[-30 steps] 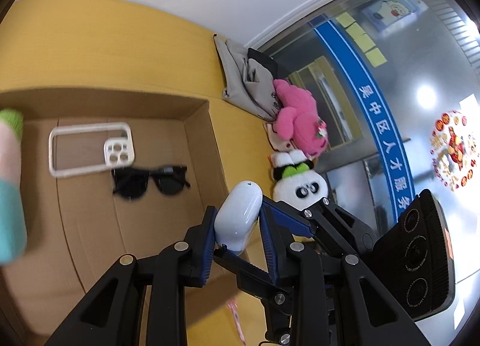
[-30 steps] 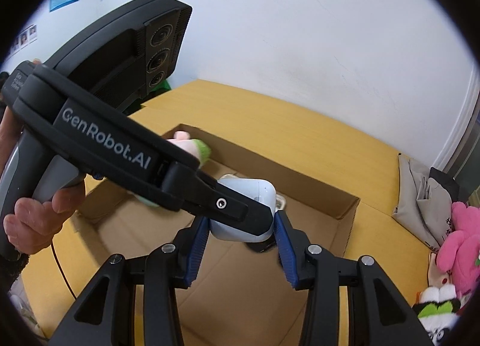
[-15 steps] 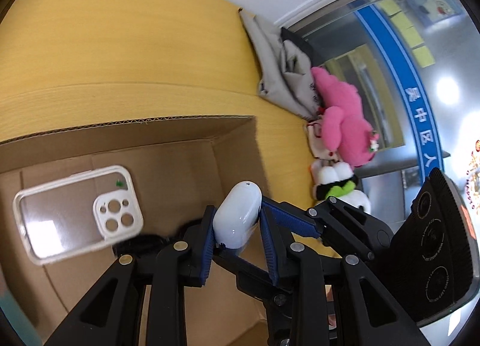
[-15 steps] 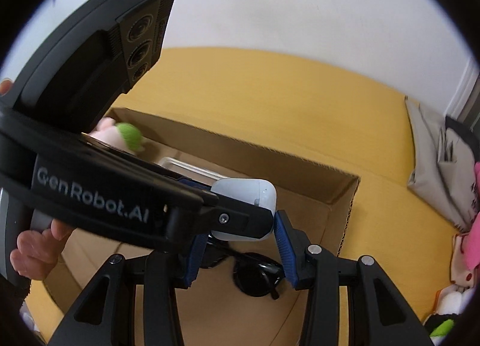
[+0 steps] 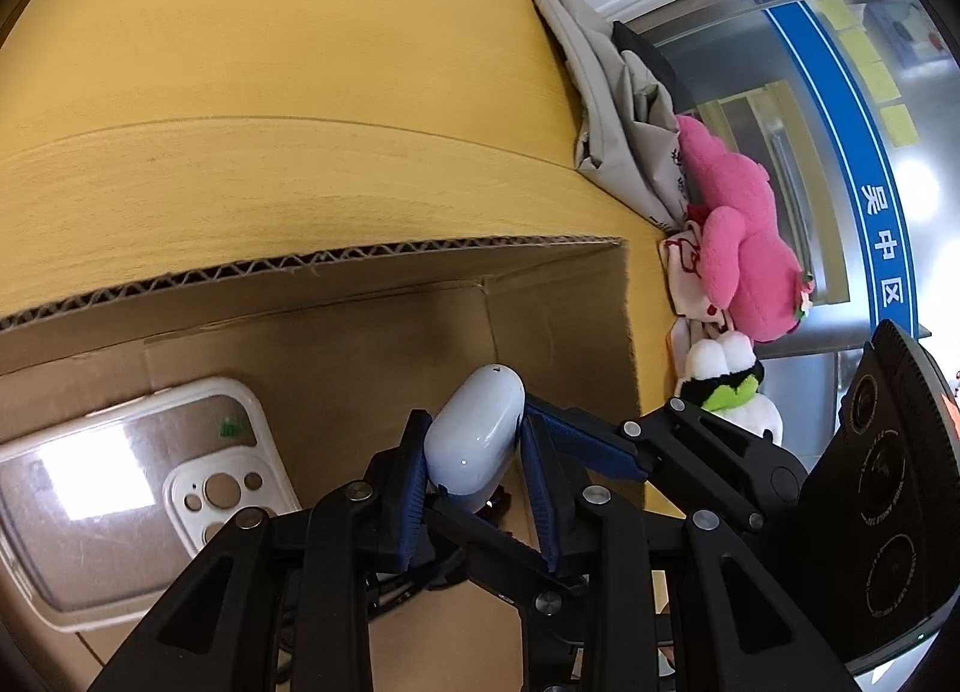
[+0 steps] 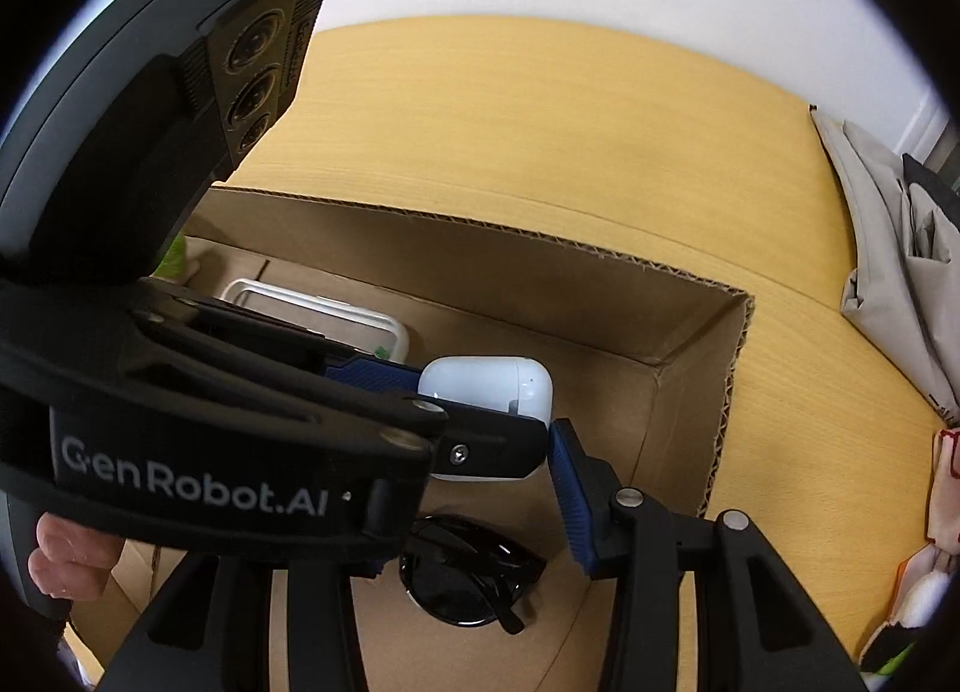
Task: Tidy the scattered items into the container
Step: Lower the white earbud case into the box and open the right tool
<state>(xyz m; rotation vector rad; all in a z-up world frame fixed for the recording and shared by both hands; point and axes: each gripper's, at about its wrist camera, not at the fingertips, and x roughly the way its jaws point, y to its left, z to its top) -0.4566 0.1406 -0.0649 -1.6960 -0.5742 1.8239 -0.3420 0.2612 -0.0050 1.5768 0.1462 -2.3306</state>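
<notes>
A white earbud case (image 5: 474, 446) sits between the blue pads of my left gripper (image 5: 475, 428), which is shut on it. My right gripper (image 6: 477, 452) grips the same earbud case (image 6: 486, 386) from the other side. Its right pad touches the case's edge, while its left finger is hidden behind the left gripper's finger (image 6: 480, 443). Both hold the case low inside the open cardboard box (image 5: 420, 254), near its right wall. On the box floor lie a clear phone case (image 5: 120, 488) and black sunglasses (image 6: 468, 578).
The box stands on a yellow wooden table (image 5: 300, 92). At the table's right edge lie a grey cloth bag (image 5: 624, 110), a pink plush (image 5: 738, 248) and a black-and-white plush (image 5: 726, 380). A person's hand (image 6: 54, 560) holds the left tool. A green scrap (image 6: 174, 254) shows at the box's far left.
Both grippers have come down together into the box with the earbud case between them. The phone case and the box wall now look much nearer, and the sunglasses have slid under the fingers.
</notes>
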